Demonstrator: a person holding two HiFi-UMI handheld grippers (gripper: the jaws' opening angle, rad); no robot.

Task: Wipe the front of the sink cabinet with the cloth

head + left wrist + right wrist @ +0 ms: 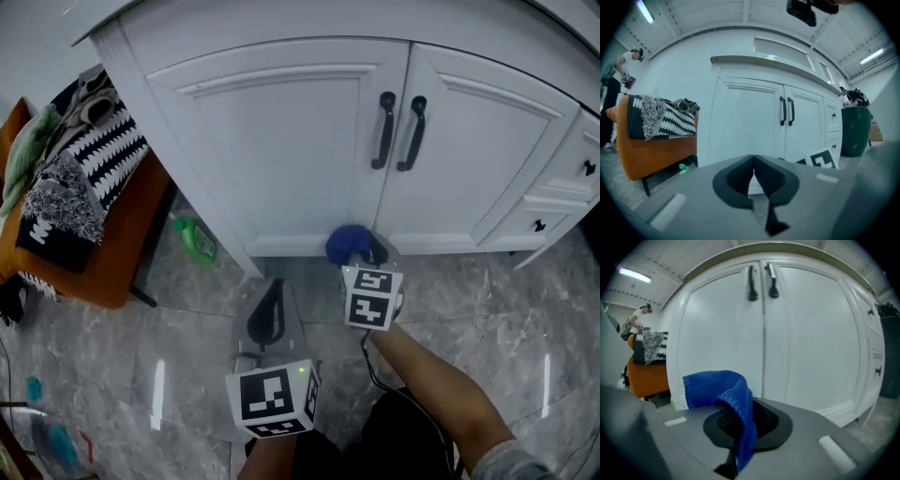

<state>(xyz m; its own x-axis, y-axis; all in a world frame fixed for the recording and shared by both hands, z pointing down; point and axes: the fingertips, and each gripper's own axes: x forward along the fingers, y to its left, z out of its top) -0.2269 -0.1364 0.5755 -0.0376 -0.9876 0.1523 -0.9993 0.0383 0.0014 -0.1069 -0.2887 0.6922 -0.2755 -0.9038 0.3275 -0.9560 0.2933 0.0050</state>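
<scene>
Grey marbled floor (487,309) runs up to a white cabinet (281,141) that fills the upper half of the head view. At 9 o'clock an orange seat (103,267) carries a black-and-white throw (89,164), and a green bottle (195,239) lies on the floor just beside the cabinet's left corner. At 6 o'clock the left gripper (753,159) hangs back from the cabinet with its jaws pressed tip to tip and nothing between them; it takes no part in the wiping. Two black handles (398,131) sit side by side at 1 o'clock, either side of the seam between the doors. Below them, near the foot of that seam, the right gripper (740,420) is clamped on the blue cloth (717,385), which folds up and over the jaws and points at the doors. Its own view shows the door panels close ahead, but whether the cloth touches the wood cannot be told. Small drawers (562,187) step away at 3 o'clock. The doors look evenly white, with no streak or damp patch to mark wiped ground. So the wiping seems either barely started or down at its lowest stroke. On either reading, both door panels, the frame and the drawer fronts may yet need passes.
</scene>
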